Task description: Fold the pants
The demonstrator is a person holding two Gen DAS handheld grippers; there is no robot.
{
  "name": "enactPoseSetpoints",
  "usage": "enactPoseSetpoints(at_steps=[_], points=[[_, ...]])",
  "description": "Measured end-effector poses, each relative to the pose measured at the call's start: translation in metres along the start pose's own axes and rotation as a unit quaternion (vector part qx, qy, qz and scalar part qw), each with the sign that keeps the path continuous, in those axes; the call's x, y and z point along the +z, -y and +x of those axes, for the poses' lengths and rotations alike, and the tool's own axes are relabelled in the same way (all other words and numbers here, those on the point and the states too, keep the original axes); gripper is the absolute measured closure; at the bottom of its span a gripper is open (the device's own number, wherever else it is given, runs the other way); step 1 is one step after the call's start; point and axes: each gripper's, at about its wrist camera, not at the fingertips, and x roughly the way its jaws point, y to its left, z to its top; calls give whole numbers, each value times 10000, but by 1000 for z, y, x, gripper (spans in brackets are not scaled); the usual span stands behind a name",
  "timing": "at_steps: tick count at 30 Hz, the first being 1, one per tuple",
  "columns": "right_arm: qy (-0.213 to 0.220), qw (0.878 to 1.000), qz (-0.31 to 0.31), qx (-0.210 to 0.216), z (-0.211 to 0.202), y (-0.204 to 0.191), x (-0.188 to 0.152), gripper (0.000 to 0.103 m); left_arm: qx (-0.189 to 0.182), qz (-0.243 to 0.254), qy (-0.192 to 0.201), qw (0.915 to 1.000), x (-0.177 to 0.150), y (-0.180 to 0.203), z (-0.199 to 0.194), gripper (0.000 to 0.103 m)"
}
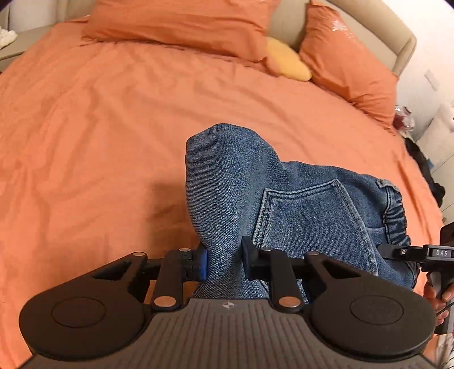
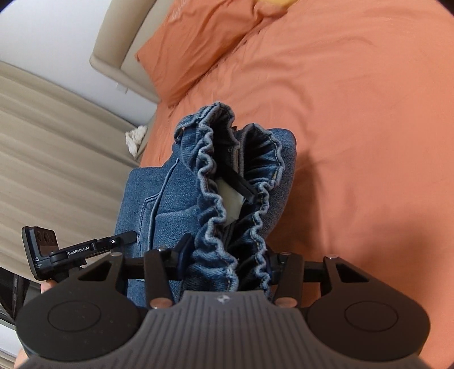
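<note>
Blue denim pants with an elastic waistband hang bunched between my two grippers over the orange bed cover. My left gripper is shut on a fold of denim beside the back pocket. My right gripper is shut on the gathered waistband, which stands open toward the camera with a white label inside. The right gripper's finger shows at the pants' right edge in the left wrist view. In the right wrist view the left gripper grips the cloth from the left.
Two orange pillows and a yellow cushion lie against the beige headboard. A bedside table stands at the far left. Dark items sit beside the bed on the right. A beige curtain hangs at the left of the right wrist view.
</note>
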Motion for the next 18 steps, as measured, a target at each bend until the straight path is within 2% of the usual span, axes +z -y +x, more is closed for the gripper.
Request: enactPoseSetpoints(at_steps=[5, 12, 14, 16, 18], points=[[-224, 9988, -59, -440, 31, -1, 1, 58, -141, -158, -165, 9996, -12, -34, 22, 78], [-480, 9935, -64, -1030, 53, 4, 7, 54, -89, -65, -369, 9993, -15, -45, 48, 69], [-493, 9912, -80, -1229, 54, -3, 7, 51, -13, -91, -406, 9991, -12, -42, 46, 65], [-481, 9849, -436, -1602, 56, -19, 8, 39, 213, 26, -420, 9989, -8, -35, 41, 53], [-439, 9760, -902, -1932, 54, -41, 8, 37, 509, 272, -442, 9974, -6, -27, 31, 53]])
